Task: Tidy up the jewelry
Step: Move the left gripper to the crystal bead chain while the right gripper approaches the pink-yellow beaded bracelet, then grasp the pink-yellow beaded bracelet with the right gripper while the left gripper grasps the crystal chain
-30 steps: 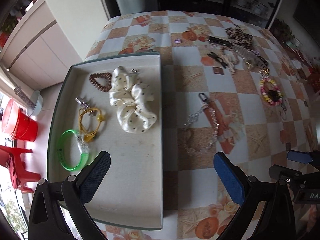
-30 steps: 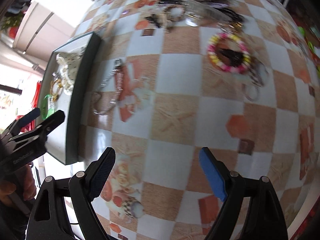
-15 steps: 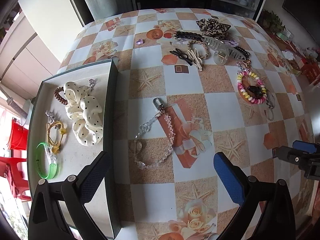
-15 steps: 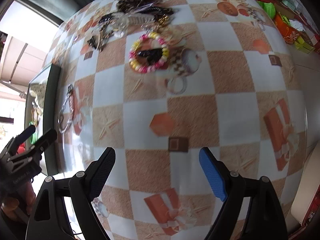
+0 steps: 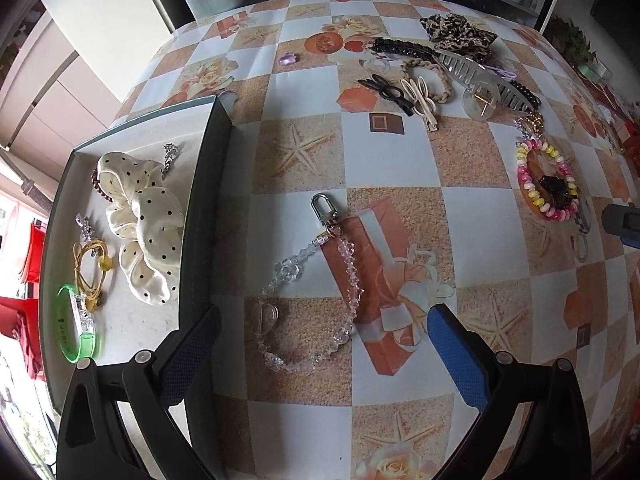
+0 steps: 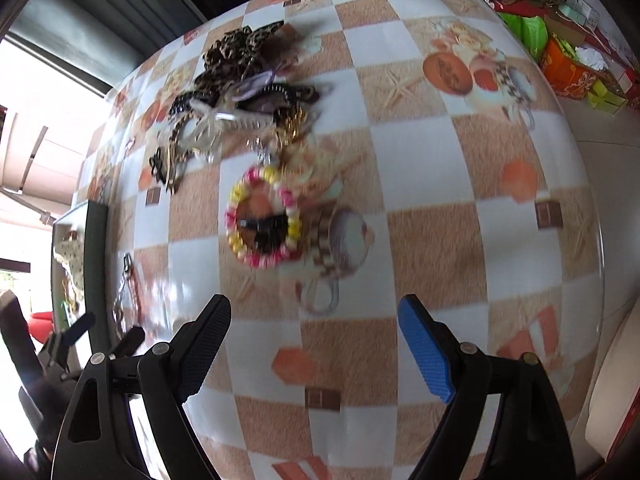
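Clear crystal-bead chain point(image 5: 316, 300) with silver clasp lying between spread left gripper point(image 5: 320, 344) fingers; right gripper point(image 6: 314, 344) likewise spread, empty.

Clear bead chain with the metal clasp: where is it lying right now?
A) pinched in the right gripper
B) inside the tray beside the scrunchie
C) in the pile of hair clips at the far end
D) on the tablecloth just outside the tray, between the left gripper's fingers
D: the bead chain lies on the tablecloth just right of the tray wall, ahead of the open left gripper.
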A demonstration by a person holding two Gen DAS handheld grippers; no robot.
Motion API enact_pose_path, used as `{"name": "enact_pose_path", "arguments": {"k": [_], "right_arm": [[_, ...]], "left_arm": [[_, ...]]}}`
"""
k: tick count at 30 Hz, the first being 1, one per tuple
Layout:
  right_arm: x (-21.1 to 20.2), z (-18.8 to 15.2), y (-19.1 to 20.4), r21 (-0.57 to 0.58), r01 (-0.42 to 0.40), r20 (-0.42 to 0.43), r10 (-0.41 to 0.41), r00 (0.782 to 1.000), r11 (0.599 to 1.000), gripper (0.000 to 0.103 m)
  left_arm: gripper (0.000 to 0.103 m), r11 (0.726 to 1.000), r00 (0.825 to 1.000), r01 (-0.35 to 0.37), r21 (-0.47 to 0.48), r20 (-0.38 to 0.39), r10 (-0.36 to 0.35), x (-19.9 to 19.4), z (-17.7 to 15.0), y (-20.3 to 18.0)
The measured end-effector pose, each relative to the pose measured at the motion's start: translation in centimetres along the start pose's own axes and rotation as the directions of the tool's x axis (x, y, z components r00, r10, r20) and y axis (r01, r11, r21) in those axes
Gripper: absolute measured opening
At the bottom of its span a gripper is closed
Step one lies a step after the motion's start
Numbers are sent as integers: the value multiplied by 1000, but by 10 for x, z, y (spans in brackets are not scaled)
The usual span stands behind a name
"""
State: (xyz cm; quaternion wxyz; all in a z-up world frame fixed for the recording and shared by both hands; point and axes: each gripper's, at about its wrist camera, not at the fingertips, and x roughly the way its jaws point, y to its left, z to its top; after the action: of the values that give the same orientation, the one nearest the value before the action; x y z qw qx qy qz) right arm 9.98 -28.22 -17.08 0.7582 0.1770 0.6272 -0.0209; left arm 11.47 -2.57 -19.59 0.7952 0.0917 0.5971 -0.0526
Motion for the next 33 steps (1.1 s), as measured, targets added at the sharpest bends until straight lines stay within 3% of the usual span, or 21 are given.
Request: {"name": "enact_pose_path", "arguments": {"k": [4,6,12,18,26,31,33], "right_arm": [[3,10,13,-45,-16,27,18,999,999,83],[7,13,21,-68,-23,29,25,999,997,69],[16,30,24,-66,4,63,0,998,998,52],[27,42,23,-79,31,46,-27,999,996,50],[42,48,31,-127,61,35,-57,998,990,46],[44,47,39,-176,99,47,-92,995,979,44],[45,47,41,-190,117,56,-108,993,975,34]], "left_arm": [[103,1000,999,-27,-4,24,27,4,8,-1],[103,999,999,-33,-7,30,33,6,12,-1],[103,999,999,-25,-34,31,26,14,20,2],[103,999,1000,-19,-46,16,19,20,20,2],[103,996,999,48,-76,-20,-49,27,19,6],[103,997,998,65,-49,-20,-66,25,14,2],[103,997,997,71,-39,-20,-72,24,14,1]]}}
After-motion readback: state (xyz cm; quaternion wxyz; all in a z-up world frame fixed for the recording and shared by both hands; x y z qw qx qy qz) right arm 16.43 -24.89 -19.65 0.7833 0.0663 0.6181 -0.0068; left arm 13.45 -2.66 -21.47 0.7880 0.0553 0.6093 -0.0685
